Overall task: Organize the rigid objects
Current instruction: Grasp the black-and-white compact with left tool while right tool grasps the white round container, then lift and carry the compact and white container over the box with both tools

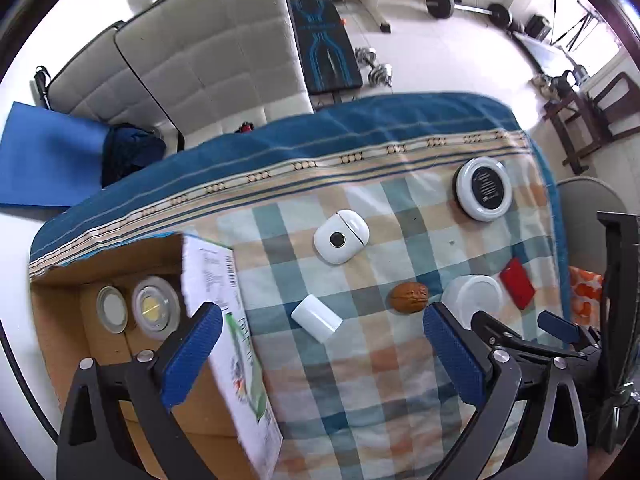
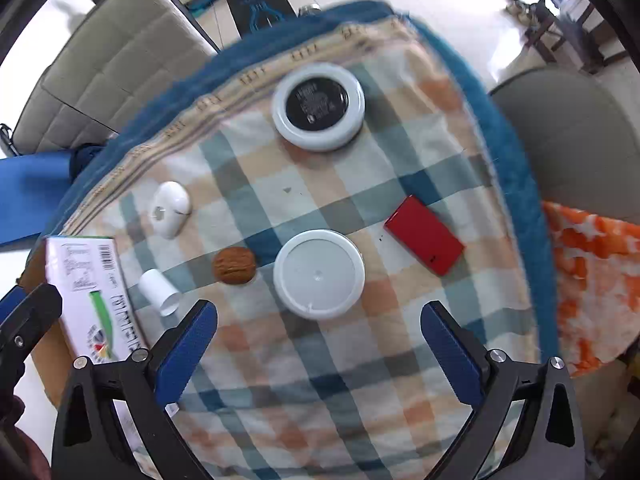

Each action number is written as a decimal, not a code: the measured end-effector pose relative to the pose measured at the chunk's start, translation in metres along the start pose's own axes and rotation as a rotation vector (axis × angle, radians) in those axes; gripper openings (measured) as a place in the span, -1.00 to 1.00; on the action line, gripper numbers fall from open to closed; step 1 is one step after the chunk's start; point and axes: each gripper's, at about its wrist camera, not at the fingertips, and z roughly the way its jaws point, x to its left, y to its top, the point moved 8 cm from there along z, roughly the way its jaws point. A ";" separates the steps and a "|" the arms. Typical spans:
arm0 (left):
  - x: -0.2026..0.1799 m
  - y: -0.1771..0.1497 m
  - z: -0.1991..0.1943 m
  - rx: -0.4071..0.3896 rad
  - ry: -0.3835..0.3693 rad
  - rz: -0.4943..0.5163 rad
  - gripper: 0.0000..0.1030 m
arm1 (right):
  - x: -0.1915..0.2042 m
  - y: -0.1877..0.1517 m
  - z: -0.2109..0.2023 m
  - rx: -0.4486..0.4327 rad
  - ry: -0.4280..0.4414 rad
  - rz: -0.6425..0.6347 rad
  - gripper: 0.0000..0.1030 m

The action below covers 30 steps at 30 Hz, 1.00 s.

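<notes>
Checked tablecloth (image 2: 360,360) under both tools, woven fabric, blue border. My right gripper (image 2: 319,338) is spread wide and empty, blue ribbed pads just short of the round white lid (image 2: 319,273). Wrinkled brown walnut (image 2: 234,265) sits beside the lid; glossy red flat case (image 2: 424,235) and black-faced white disc (image 2: 319,105) further out. My left gripper (image 1: 322,340) is also released – only its view shows inside the cardboard box (image 1: 56,320): two round metal tins (image 1: 136,307).
</notes>
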 end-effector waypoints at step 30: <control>-0.151 0.091 0.092 0.198 -0.203 0.042 0.99 | -0.123 0.101 0.010 0.018 -0.075 0.063 0.39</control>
